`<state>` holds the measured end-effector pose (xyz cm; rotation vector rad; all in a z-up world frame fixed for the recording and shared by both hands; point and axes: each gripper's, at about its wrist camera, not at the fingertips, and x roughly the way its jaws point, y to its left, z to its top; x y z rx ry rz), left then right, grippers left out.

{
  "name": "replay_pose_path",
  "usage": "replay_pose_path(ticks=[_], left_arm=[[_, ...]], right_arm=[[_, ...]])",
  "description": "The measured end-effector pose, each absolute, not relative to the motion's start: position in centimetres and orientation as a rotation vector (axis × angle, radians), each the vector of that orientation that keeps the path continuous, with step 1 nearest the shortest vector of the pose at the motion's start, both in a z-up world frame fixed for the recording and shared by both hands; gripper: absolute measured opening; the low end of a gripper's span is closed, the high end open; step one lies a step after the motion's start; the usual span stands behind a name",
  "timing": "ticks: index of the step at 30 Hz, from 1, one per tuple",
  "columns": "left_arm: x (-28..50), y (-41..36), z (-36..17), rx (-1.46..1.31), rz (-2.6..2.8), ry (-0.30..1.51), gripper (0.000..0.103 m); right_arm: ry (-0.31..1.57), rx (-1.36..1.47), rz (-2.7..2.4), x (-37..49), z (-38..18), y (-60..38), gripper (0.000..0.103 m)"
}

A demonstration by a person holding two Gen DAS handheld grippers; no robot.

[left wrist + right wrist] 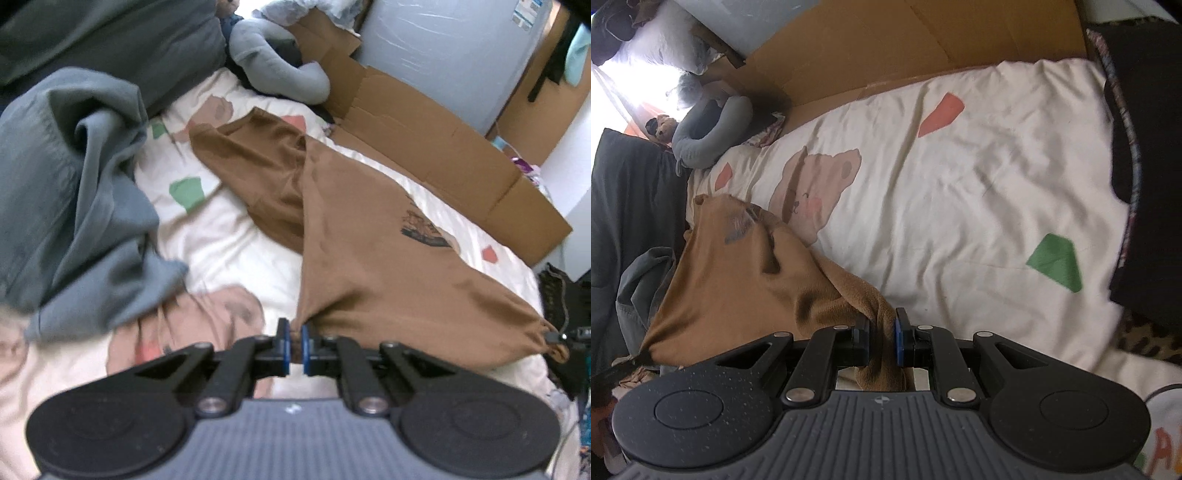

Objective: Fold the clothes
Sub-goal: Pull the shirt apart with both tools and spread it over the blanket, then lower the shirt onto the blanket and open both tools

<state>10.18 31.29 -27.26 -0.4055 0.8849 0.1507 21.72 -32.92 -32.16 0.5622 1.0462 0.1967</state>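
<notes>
Both grippers are clamped on the brown garment [369, 236] — left gripper [294, 341] pinching one edge, right gripper [882, 341] a bunched fold — its far end draped mid-bed [979, 177].

The left gripper [294, 341] has a grey ribbed housing just behind the claw, flanked by two round black discs. Black linkage arms with silver pivot screws run forward to short black fingers [282, 339] faced with blue pads. The right gripper [883, 341] is built the same: ribbed grey body with a small crosshair mark, speckled black discs, silver screws, blue pad [897, 341] faces.
</notes>
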Motion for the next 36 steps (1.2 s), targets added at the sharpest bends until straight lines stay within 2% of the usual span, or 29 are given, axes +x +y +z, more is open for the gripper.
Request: replay_pose_path(ticks=[20, 36], left_arm=[[0.8, 26.5, -24.8, -0.476, 0.117, 0.929, 0.005], [-5.7, 24.8, -24.1, -0.504, 0.123, 1.0, 0.005]], right_arm=[[1.049, 0.491, 0.191, 15.6, -26.8, -35.7, 0.011], [1.132, 0.496, 0.195, 7.4, -26.6, -36.0, 0.011]])
